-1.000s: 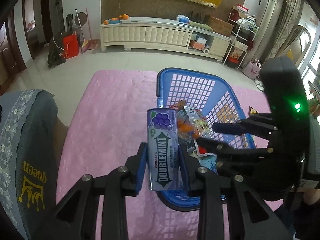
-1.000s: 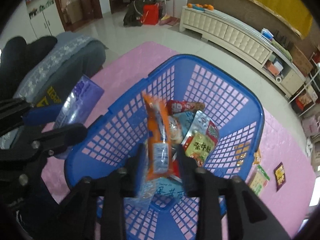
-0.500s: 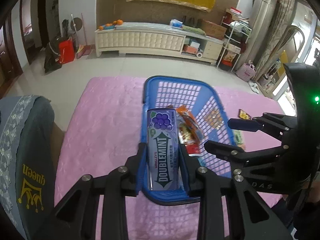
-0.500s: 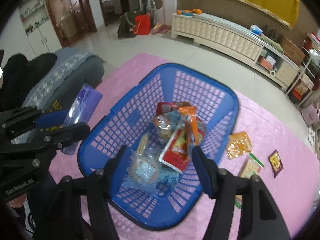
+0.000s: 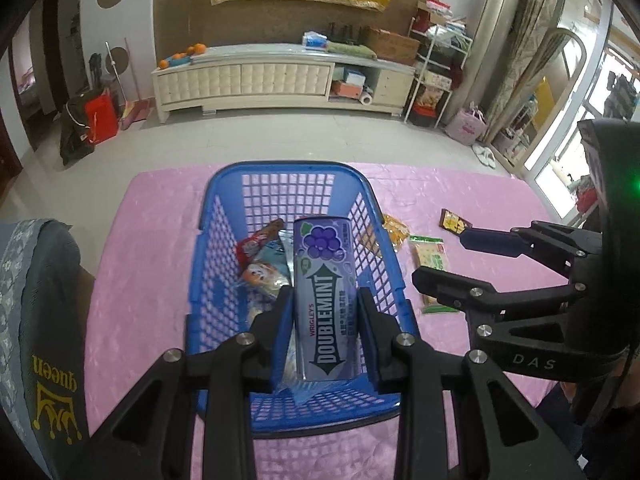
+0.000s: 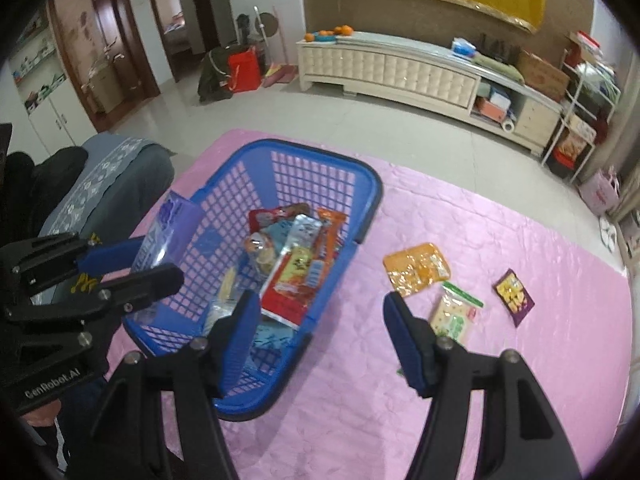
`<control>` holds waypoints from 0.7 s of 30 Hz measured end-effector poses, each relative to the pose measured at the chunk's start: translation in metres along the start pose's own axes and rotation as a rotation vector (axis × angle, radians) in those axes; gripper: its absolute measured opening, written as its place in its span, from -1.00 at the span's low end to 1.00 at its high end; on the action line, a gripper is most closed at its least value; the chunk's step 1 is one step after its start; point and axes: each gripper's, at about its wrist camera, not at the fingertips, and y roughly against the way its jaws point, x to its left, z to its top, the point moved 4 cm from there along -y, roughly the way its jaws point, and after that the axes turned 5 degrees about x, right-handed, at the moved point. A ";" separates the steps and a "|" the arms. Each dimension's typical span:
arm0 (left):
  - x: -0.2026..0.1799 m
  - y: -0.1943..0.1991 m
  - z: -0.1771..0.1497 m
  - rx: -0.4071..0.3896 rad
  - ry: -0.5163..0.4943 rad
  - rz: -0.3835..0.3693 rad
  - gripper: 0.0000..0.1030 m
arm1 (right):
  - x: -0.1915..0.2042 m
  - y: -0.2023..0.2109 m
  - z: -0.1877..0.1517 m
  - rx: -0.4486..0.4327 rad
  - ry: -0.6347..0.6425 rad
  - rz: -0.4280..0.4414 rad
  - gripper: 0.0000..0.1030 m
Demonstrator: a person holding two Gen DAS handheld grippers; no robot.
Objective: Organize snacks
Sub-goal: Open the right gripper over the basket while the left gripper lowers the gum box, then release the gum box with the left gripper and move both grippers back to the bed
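A blue plastic basket [image 5: 280, 176] [image 6: 364, 188] stands on a pink cloth and holds several snack packets [image 6: 296, 272]. My left gripper [image 5: 324, 312] is shut on a purple Doublemint gum pack [image 5: 326, 300] and holds it above the basket's near end; the pack also shows in the right wrist view [image 6: 166, 228]. My right gripper [image 6: 318, 320] is open and empty above the cloth, just right of the basket. An orange packet [image 6: 416, 266], a green-and-white packet [image 6: 454, 312] and a small dark packet [image 6: 514, 294] lie on the cloth to the right.
The pink cloth [image 6: 520, 360] covers the work surface. A grey cushion with yellow "queen" lettering [image 5: 40, 320] lies at the left. A cream cabinet [image 5: 280, 76] stands against the far wall across a tiled floor.
My right gripper opened and dropped its orange packet into the basket, then drew back to the right. My left gripper moved right with the gum pack, over the basket.
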 end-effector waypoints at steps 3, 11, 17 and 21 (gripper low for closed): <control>-0.001 -0.014 0.005 0.025 -0.002 -0.006 -0.44 | -0.006 -0.002 0.000 -0.008 -0.017 0.012 0.32; 0.001 -0.051 0.018 0.080 -0.004 -0.010 -0.44 | -0.018 -0.030 0.004 0.030 -0.040 0.034 0.32; 0.005 -0.062 0.028 0.083 -0.017 -0.007 -0.44 | -0.021 -0.045 0.009 0.045 -0.055 0.026 0.32; 0.007 -0.056 0.030 0.058 -0.023 0.042 0.07 | -0.023 -0.042 0.009 0.029 -0.058 -0.001 0.32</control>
